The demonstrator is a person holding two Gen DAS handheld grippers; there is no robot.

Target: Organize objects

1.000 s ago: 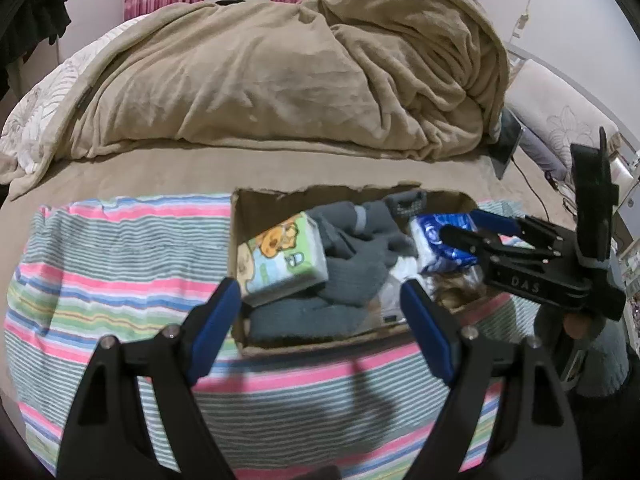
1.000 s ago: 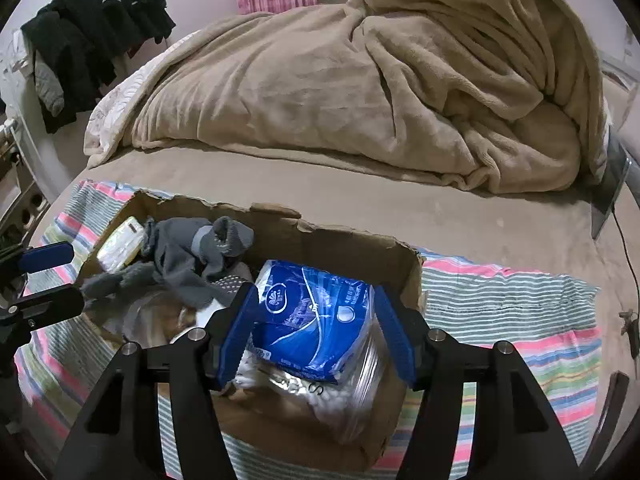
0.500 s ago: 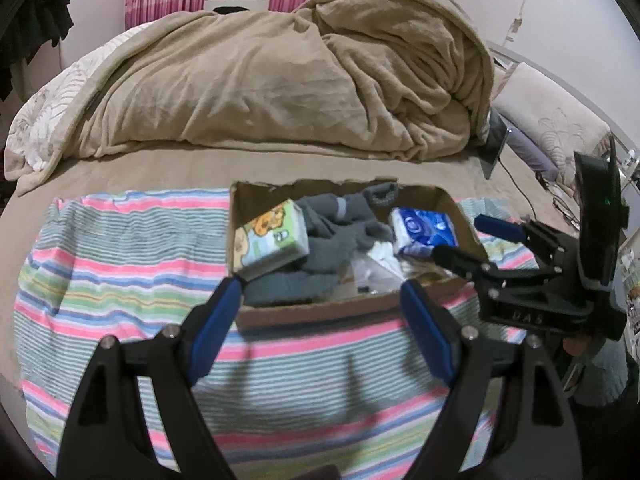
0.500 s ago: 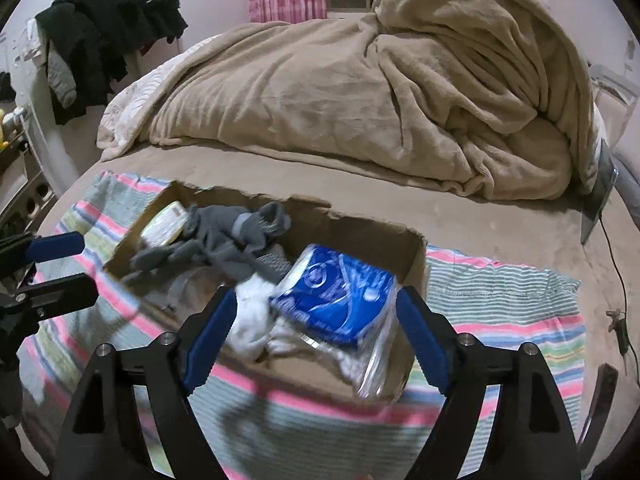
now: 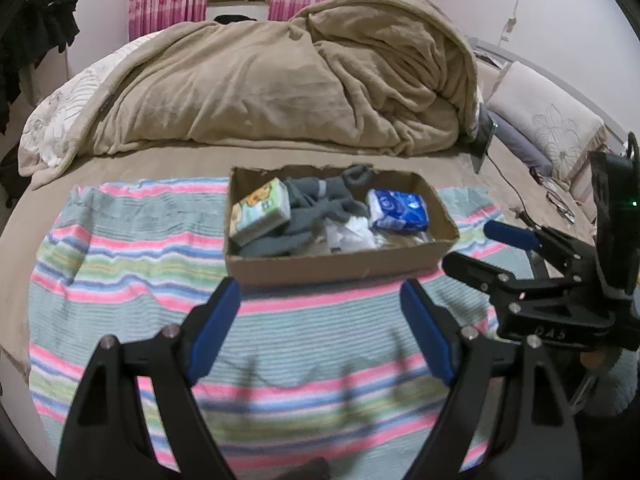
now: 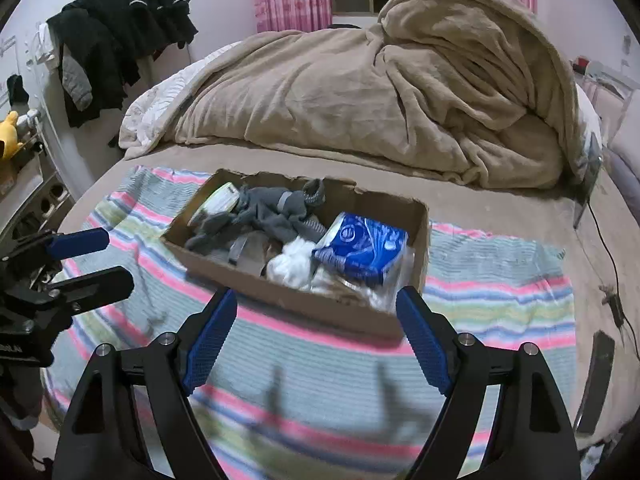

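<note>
An open cardboard box (image 5: pixel 328 270) (image 6: pixel 280 284) sits on a striped cloth on the bed. Inside lie a tissue pack with a cartoon print (image 5: pixel 262 210) (image 6: pixel 218 202), grey socks (image 5: pixel 320 200) (image 6: pixel 276 208), a white bundle (image 5: pixel 354 232) (image 6: pixel 294 264) and a blue tissue pack (image 5: pixel 398 210) (image 6: pixel 362 250). My left gripper (image 5: pixel 322 332) is open and empty, in front of the box above the cloth. My right gripper (image 6: pixel 316 334) is open and empty, also in front of the box. The right gripper (image 5: pixel 476 248) also shows at the right of the left wrist view, the left gripper (image 6: pixel 96 258) at the left of the right wrist view.
The striped cloth (image 5: pixel 132 248) (image 6: pixel 500 280) covers the near part of the bed. A large beige blanket (image 5: pixel 280 80) (image 6: pixel 380 92) is heaped behind the box. Pillows (image 5: pixel 544 124) and a cable (image 5: pixel 516 184) lie at the right. Dark clothes (image 6: pixel 120 32) hang at the left.
Both grippers have pulled back from the box. The right gripper has let go of the blue tissue pack, which now lies in the box.
</note>
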